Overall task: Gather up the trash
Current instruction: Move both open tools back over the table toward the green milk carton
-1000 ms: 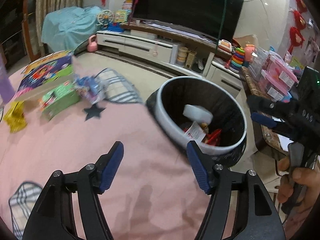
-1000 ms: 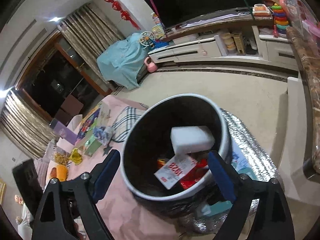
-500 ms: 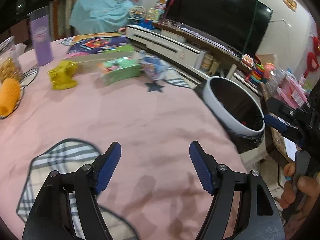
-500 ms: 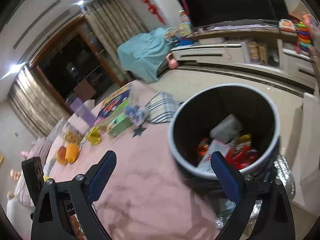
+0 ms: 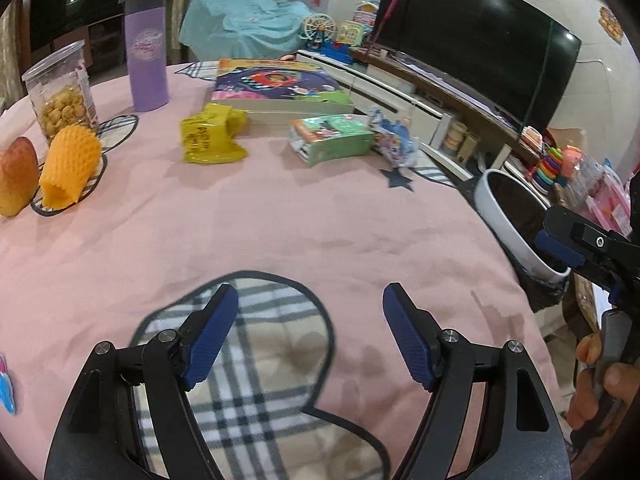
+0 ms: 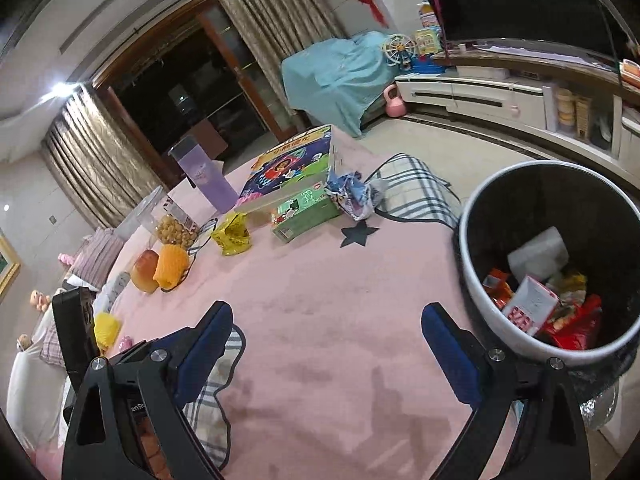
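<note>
- Both sets of jaws wide apart, nothing between the pads: left gripper (image 5: 310, 336) over the plaid patch (image 5: 256, 364) of the pink tablecloth (image 5: 280, 216), right gripper (image 6: 326, 344) over bare pink cloth.
- Swung away from the trash bin (image 6: 484, 308) within the last second; a second ago both cameras looking down into it, now facing the table. Likely meaning: one drop finished, next piece being sought.
- Candidates at 12 o'clock from the left gripper: crumpled yellow wrapper (image 5: 210, 140) at 11, blue-white wrapper (image 5: 394, 142) at 1, just beside the green box (image 5: 332, 138).
- Bin at 3 o'clock in the left view, cut off by the right gripper's finger; contents hidden there.
- In the right view, bin at 2 o'clock, holding a white block, red packets, a printed carton; deeper layers unreadable.
- Whether the green box counts as trash: cannot tell.
</note>
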